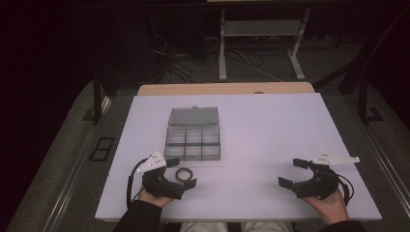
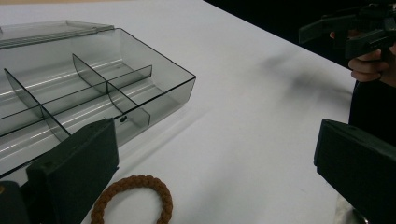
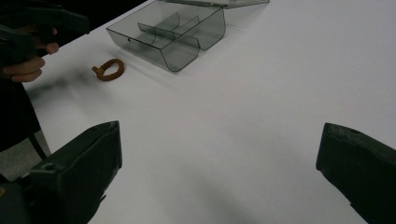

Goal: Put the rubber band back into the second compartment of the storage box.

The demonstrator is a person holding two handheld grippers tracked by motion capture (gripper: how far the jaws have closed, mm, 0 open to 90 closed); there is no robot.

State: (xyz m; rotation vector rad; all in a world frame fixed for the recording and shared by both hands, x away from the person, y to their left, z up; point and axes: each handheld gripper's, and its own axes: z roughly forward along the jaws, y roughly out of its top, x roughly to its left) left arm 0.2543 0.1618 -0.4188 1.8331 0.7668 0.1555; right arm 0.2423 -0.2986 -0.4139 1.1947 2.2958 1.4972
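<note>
Braided brown cord forms a small ring (image 1: pixel 184 173) lying flat on the white counter (image 1: pixel 270 140), between the spread left tongs (image 1: pixel 183 172) and just before a smoky clear plastic box (image 1: pixel 193 141) with dividers. Right tongs (image 1: pixel 292 172), well apart, gape empty; their view shows a knot on the ring.

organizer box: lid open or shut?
Open. The lid lies flat on the table behind the compartment box, and the dividers are exposed. The compartments in view look empty; the braided ring lies outside, in front.
</note>
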